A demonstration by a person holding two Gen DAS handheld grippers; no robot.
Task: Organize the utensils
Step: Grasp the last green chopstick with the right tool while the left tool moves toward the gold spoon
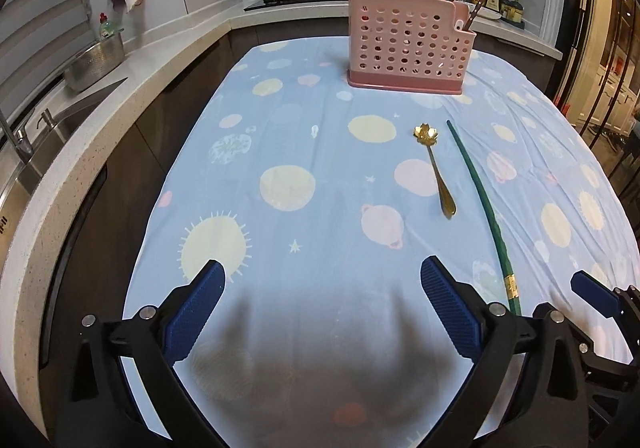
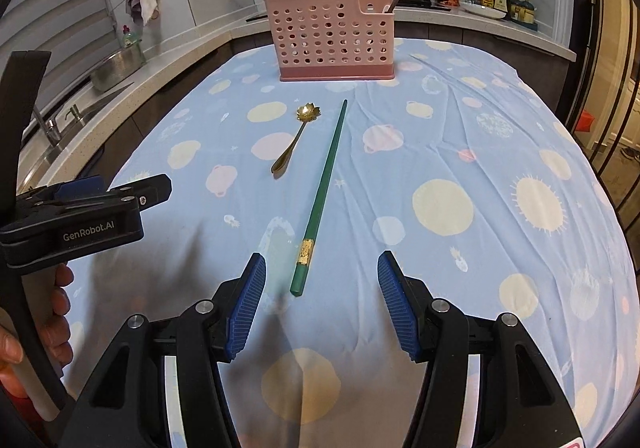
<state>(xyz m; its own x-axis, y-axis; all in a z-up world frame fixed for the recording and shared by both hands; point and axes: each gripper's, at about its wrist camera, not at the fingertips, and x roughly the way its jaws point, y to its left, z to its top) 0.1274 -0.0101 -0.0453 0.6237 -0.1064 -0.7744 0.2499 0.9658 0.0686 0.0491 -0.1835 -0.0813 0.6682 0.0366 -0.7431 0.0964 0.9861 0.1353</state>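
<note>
Green chopstick [image 2: 324, 192] lay on the tabletop [image 2: 460, 136], its end just ahead of the right gripper [image 2: 322, 300] fingers [image 2: 250, 288], both grippers released and empty, left gripper [image 1: 322, 292] beside.

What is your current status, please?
Left gripper open, empty. Right gripper open, near green chopstick. Gold spoon loose beside it. Path to pink holder clear.

Cloth, plastic, metal
Matt wrinkled printed tablecloth [image 2: 440, 120]; perforated pink plastic holder [image 2: 336, 36]; glossy gold metal spoon [image 2: 294, 140]; smooth green chopstick [image 2: 324, 192].
</note>
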